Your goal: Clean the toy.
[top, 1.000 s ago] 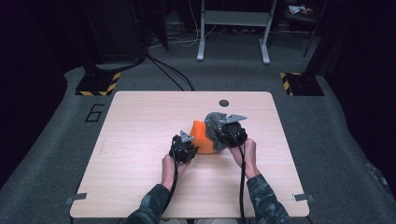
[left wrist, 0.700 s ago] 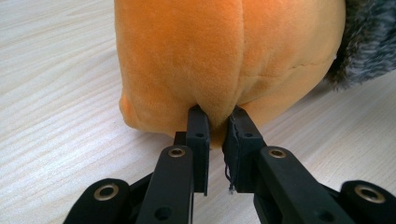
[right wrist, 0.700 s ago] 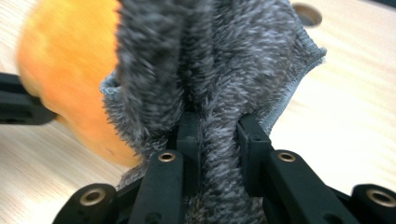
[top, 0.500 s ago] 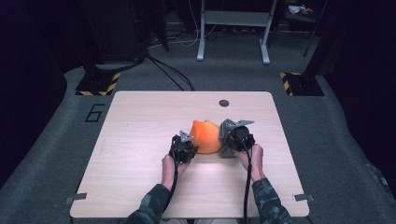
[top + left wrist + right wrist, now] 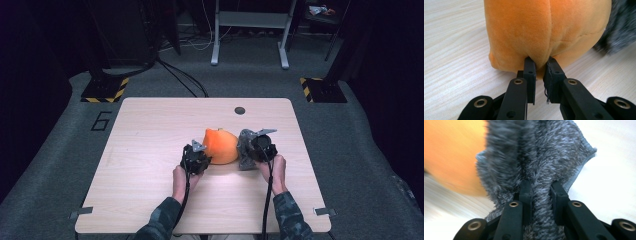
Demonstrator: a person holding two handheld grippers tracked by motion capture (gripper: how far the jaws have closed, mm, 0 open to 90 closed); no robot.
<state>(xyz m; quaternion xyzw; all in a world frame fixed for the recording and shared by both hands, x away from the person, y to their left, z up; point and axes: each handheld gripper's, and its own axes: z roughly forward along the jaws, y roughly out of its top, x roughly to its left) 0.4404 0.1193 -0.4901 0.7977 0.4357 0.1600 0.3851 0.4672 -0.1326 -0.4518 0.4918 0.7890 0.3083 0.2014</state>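
Both grabs look done: left tongs point(image 5: 539, 65) pinch orange plush point(image 5: 544, 30) mid-worktop point(image 5: 150, 130); right tongs point(image 5: 541, 188) clamp grey fleece point(image 5: 536, 152) touching it; prob. pulling/separating left.

High overhead view of table point(image 5: 150, 200); two close claw-mounted views, sharing orange plush point(image 5: 544, 30).

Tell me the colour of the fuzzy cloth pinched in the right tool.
Grey, a mottled dark and light fleece; the right gripper view shows it best.
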